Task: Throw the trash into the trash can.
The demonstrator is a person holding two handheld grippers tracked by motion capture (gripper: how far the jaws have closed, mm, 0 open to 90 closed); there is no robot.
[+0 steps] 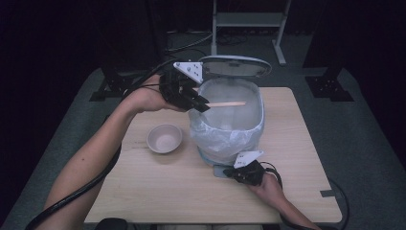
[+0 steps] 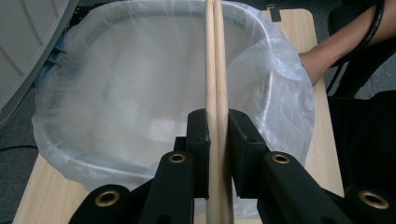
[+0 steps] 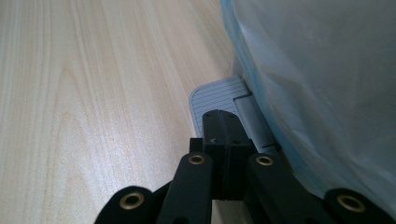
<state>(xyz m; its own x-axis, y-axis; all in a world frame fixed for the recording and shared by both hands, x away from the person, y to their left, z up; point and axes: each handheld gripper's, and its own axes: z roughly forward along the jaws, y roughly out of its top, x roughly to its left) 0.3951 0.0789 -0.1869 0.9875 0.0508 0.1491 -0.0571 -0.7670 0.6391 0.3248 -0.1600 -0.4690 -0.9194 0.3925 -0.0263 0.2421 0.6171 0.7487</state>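
Observation:
A pedal bin [image 1: 230, 120] lined with a clear plastic bag [image 2: 154, 93] stands on the table with its lid [image 1: 237, 64] raised. My left gripper [image 1: 203, 104] is shut on a pair of wooden chopsticks [image 1: 229, 103] and holds them level over the bin's open mouth; they [image 2: 215, 70] run straight out between the jaws. My right gripper [image 1: 234, 173] is shut with nothing between its jaws, and its tips [image 3: 223, 122] rest on the grey ribbed pedal [image 3: 212, 100] at the bin's foot.
An empty pale bowl [image 1: 164, 138] sits on the wooden table [image 1: 143, 191] left of the bin. Dark floor and a metal stand [image 1: 249, 21] lie beyond the far edge. Black cables trail from both grippers.

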